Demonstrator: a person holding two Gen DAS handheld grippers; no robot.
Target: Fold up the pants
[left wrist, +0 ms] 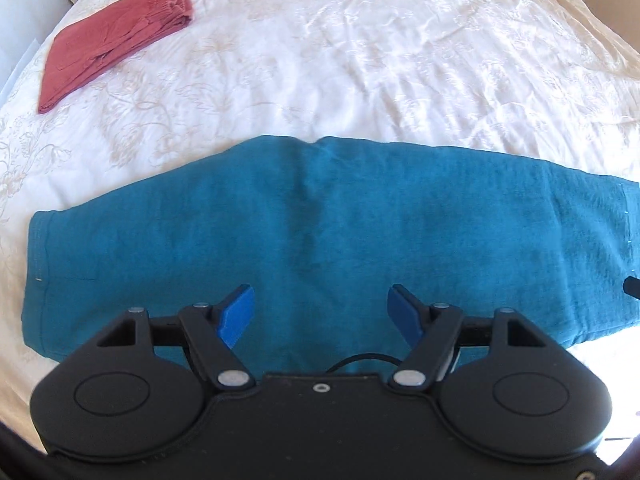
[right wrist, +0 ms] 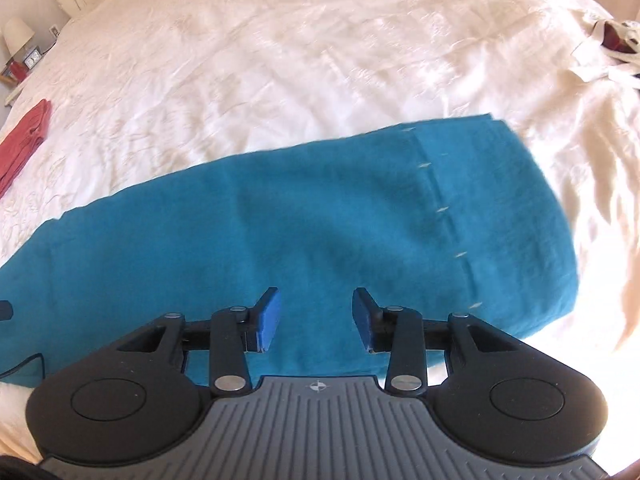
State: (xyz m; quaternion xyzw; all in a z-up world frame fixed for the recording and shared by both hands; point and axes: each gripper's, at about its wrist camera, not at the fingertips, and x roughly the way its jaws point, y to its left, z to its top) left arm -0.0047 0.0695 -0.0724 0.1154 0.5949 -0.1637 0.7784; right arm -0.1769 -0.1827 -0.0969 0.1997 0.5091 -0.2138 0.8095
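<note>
Teal pants [left wrist: 320, 232] lie flat in a long band across the white bed, also in the right wrist view [right wrist: 304, 232]. Their waistband end with white stitch marks [right wrist: 500, 208] is at the right; the other end [left wrist: 44, 264] is at the left. My left gripper [left wrist: 322, 312] is open and empty above the pants' near edge. My right gripper [right wrist: 316, 316] is open and empty above the near edge toward the waistband. A dark tip of the right gripper [left wrist: 632, 286] shows at the left view's right edge.
Folded red pants [left wrist: 120, 40] lie at the bed's far left, also seen in the right wrist view [right wrist: 24, 140]. The white embroidered bedspread [left wrist: 360, 60] stretches beyond. A nightstand with a lamp [right wrist: 18, 40] is far left. White and dark cloth [right wrist: 616, 44] lies far right.
</note>
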